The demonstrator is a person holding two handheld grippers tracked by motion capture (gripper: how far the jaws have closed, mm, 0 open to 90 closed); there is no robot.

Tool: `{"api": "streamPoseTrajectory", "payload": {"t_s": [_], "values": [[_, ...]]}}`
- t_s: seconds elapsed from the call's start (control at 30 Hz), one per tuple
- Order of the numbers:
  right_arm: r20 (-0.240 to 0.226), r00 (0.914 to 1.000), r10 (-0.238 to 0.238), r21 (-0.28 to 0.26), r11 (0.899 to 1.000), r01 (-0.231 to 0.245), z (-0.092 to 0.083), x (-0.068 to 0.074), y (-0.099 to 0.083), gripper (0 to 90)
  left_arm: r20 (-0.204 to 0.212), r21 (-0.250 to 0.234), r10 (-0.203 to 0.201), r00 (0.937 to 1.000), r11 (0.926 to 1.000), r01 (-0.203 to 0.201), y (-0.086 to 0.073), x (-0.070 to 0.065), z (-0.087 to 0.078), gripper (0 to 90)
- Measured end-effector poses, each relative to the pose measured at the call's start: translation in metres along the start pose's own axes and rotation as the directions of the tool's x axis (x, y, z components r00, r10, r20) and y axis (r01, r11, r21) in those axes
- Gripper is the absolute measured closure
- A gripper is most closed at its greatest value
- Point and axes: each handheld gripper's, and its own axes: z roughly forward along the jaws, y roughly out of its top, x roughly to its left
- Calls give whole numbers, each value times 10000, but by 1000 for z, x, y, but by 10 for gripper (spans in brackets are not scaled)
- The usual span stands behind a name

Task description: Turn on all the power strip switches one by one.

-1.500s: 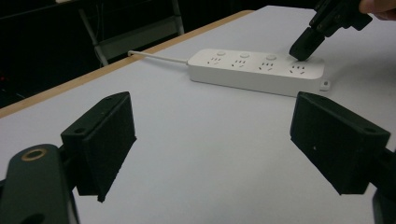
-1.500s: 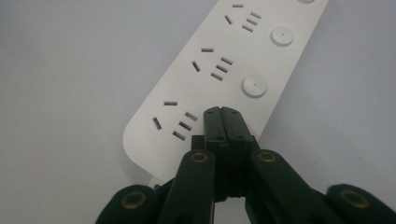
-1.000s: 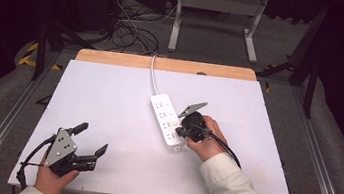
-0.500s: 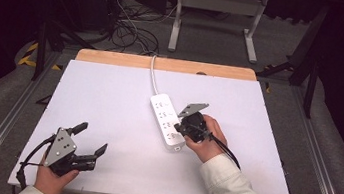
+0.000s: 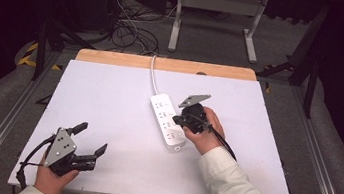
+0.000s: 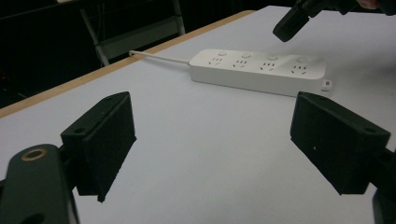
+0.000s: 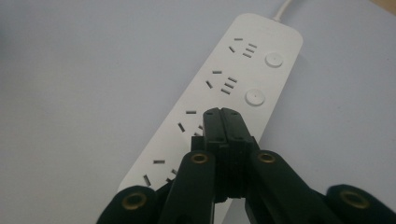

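Note:
A white power strip (image 5: pixel 166 121) with several sockets and round buttons lies mid-table, its cord running toward the far edge. My right gripper (image 5: pixel 178 121) is shut with nothing between its jaws, its tip over the strip's right side. In the right gripper view the closed tip (image 7: pixel 223 119) hangs over the third socket of the strip (image 7: pixel 243 70), next to that socket's button spot; whether it touches is unclear. My left gripper (image 5: pixel 92 137) rests open near the front left corner. Its wide-apart jaws frame bare table in the left gripper view (image 6: pixel 215 144), with the strip (image 6: pixel 259 70) beyond.
The white table top (image 5: pixel 110 94) has a wooden strip (image 5: pixel 164 64) along its far edge. A small white tab (image 6: pixel 327 85) sits at the strip's near end. Cables and a metal stand (image 5: pixel 216 12) lie on the floor behind the table.

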Motion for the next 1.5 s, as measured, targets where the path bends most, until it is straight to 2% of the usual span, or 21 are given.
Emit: {"api": "streamPoseTrajectory", "payload": {"t_s": [0.53,0.83,0.97,1.3,1.5], "values": [[219,9996,180,491,9986,-191,22,-7,-3,900,-12,24,52,10000,10000,-52,0,1,0,145],[207,9996,171,523,9985,-182,25,-8,-4,900,-6,17,46,10000,10000,-46,0,1,0,144],[148,9993,351,553,9978,-359,24,-10,-4,900,-24,6,75,10000,10000,-75,0,1,0,144],[259,9993,272,587,9979,-287,24,-9,-5,900,-20,6,79,10000,10000,-79,0,0,0,144],[100,9994,334,583,9977,-339,25,-11,-5,900,-12,7,72,10000,10000,-72,0,0,0,144]]}}
